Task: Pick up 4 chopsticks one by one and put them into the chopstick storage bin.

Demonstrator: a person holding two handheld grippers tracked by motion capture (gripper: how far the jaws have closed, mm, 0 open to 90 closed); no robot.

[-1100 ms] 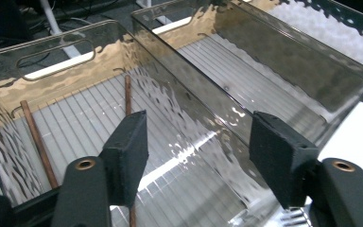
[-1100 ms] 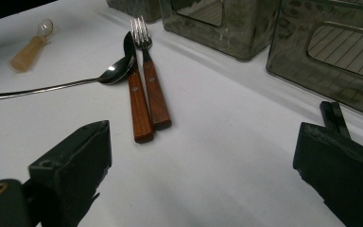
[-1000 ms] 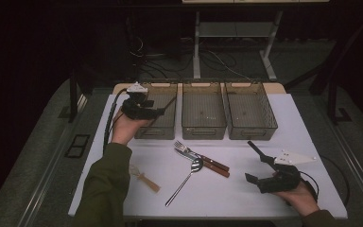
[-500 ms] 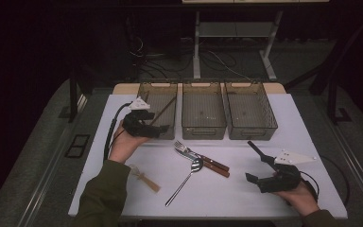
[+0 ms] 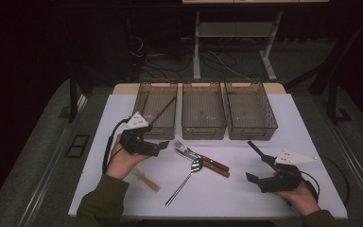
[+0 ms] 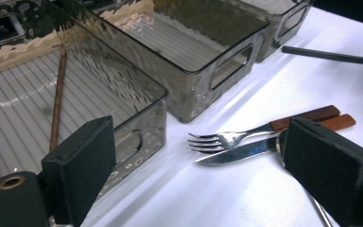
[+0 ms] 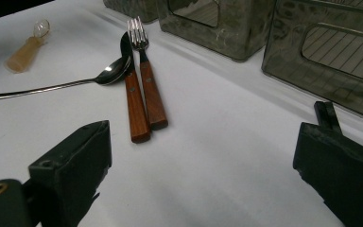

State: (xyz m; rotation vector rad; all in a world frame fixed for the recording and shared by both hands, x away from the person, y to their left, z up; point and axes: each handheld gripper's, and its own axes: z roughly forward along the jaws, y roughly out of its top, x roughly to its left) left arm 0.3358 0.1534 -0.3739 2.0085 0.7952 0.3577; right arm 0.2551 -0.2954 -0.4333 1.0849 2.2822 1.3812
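Olive-green sleeves (image 5: 105, 203), black grippers, blocky black fingers (image 6: 82, 165), grey triangular plates, black cables

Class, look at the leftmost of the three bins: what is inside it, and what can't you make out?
Inside the leftmost bin lie brown chopsticks, slanting across its ribbed floor. The left claw blocks part of its near end in the left gripper view.

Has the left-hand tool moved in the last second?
Yes. The left tool has drawn back from the left bin toward the person, nearer the fork.
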